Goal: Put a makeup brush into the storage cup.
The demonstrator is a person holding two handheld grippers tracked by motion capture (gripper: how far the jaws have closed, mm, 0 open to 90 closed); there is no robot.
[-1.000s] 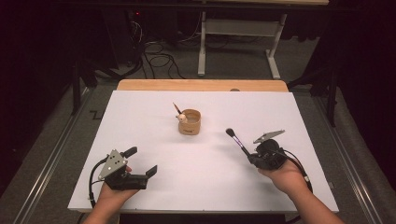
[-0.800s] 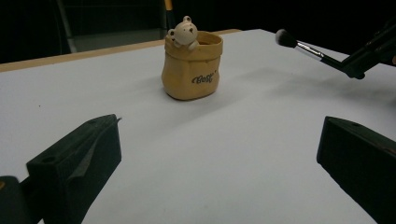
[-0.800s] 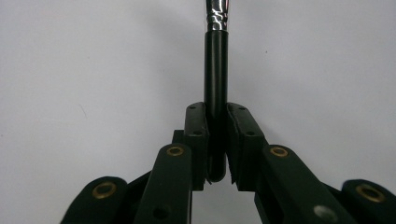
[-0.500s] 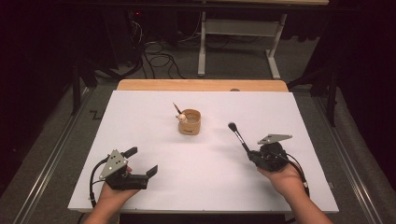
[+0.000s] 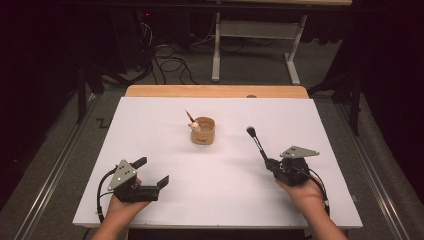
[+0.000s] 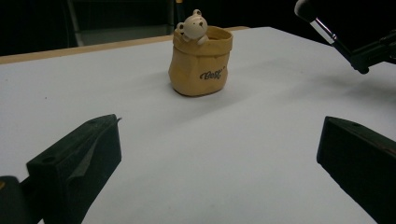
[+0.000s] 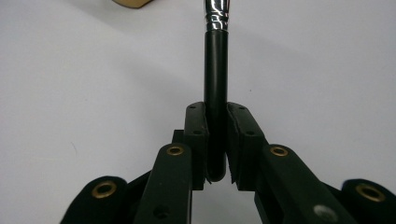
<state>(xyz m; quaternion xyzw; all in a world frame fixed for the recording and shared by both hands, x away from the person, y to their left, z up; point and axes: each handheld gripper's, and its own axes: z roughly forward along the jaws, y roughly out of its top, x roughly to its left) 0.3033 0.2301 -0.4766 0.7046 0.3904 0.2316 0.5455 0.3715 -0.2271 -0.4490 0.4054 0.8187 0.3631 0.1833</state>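
Brush (image 5: 257, 143): black handle clamped in right gripper (image 5: 272, 165), head raised, right of the cup (image 5: 203, 131). Cup: tan, bear figure on rim, holding what may be a pencil. Left gripper (image 5: 152, 171): jaws wide apart, empty, near-left of cup.

One marking is found. The small tan pouch-shaped holder (image 6: 201, 63) at the middle of the table carries a short word in dark script lettering on its front wall, seen in the left gripper view. It appears to begin "Ge", but the rest cannot be made out with certainty. In the high view the same mark shows on the holder as a dark smudge, unreadable.
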